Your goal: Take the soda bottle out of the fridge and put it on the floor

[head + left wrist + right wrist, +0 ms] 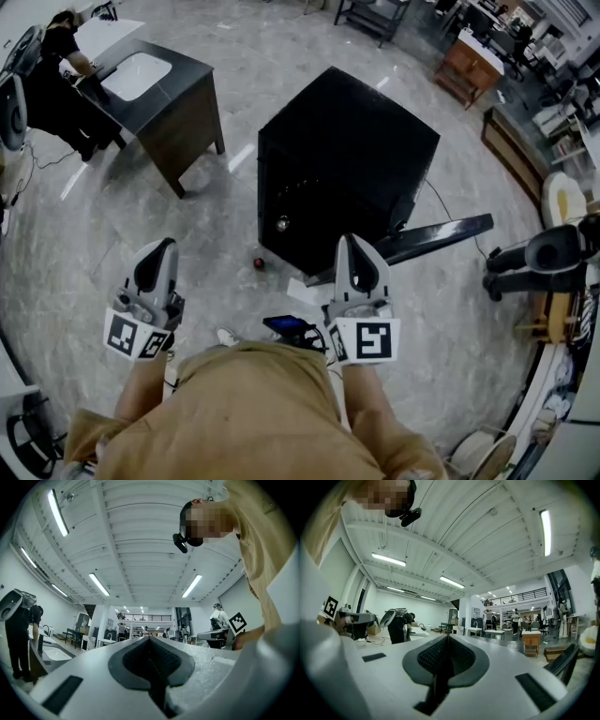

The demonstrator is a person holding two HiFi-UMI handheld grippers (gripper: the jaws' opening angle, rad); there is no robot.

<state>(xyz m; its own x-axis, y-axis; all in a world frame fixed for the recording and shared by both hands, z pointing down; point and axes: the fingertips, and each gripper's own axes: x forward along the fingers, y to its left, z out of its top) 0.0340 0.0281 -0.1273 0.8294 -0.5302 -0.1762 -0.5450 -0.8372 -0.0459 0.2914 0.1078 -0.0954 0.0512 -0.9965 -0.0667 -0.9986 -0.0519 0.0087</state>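
Note:
The fridge (342, 169) is a small black cube standing on the grey floor ahead of me. A long black panel (441, 234), perhaps its door, sticks out to the right at its base. A small dark-red round thing (259, 263) sits on the floor by the fridge's near left corner; I cannot tell whether it is the soda bottle. My left gripper (157, 246) (150, 639) and right gripper (356, 239) (448, 637) are held close to my body, short of the fridge. Both are shut with nothing between the pads, and both gripper views look up at the ceiling and across the hall.
A dark desk (159, 94) with a person bent over it stands at the far left. A wooden cabinet (469, 66) is at the far right, and black equipment (539, 258) sits to the right of the fridge. More people and tables fill the hall (520, 620).

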